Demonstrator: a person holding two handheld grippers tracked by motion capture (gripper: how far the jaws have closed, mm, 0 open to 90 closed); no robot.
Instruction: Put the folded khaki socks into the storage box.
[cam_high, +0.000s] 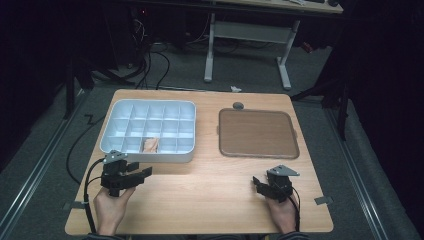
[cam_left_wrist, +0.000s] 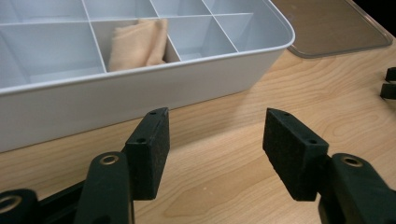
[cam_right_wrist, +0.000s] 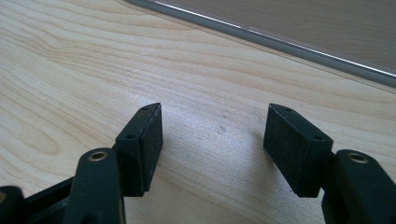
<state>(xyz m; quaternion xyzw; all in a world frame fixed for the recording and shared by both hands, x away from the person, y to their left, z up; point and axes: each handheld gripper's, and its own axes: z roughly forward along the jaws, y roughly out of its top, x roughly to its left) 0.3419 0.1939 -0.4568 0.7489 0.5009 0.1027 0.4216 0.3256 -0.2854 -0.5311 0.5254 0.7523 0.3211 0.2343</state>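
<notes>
A white compartment box (cam_high: 114, 146) stands on the left half of the wooden table (cam_high: 210, 175). A folded tan cloth (cam_high: 150, 145) lies in one cell of its front row, the cloth (cam_left_wrist: 137, 43) also plain in the left gripper view. My left gripper (cam_high: 142, 175) rests near the table's front left, just before the box (cam_left_wrist: 140, 93), open and empty. My right gripper (cam_high: 256, 183) sits at the front right, open and empty, low over bare wood (cam_right_wrist: 215, 126). A clear flat lid (cam_high: 258, 133) lies on the right half, its edge (cam_right_wrist: 280, 42) ahead of the right gripper.
The right gripper's jaw tips (cam_left_wrist: 388, 83) show at the far right of the left gripper view. A small grey round piece (cam_high: 238, 105) sits by the table's back edge. Beyond stand a white-legged desk (cam_high: 250, 35) and floor cables (cam_high: 150, 65). Bare wood lies between the grippers.
</notes>
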